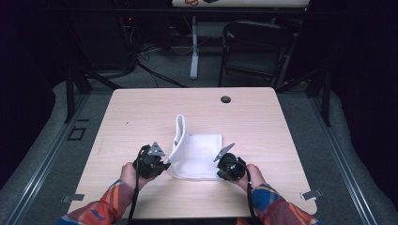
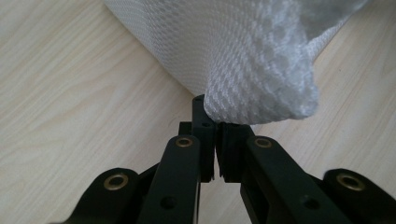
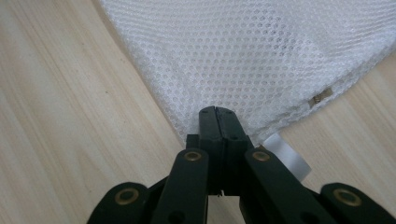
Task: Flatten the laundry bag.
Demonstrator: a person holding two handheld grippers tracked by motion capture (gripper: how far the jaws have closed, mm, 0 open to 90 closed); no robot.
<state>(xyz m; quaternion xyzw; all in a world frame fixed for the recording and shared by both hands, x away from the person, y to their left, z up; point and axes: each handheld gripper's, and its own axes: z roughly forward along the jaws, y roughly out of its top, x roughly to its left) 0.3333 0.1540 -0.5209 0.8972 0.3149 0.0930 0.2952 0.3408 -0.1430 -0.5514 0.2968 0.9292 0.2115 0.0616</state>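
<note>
White mesh bag (image 1: 199, 157) mid-table, near front edge; left side lifted, folded upward, rest flat on wooden table (image 1: 141, 112). Left gripper (image 1: 165, 165) clamped tight on bag's near-left corner, fabric bunched over jaw tips in left gripper view (image 2: 261, 70). Right gripper (image 1: 220, 172) pinched closed on near-right corner, w/ small white tag (image 3: 287, 151) beside jaws. Dark grommet (image 1: 225, 99) at far edge, well apart.

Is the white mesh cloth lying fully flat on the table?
No. The white mesh cloth lies mostly flat, but its left edge stands up, raised by the left gripper.
</note>
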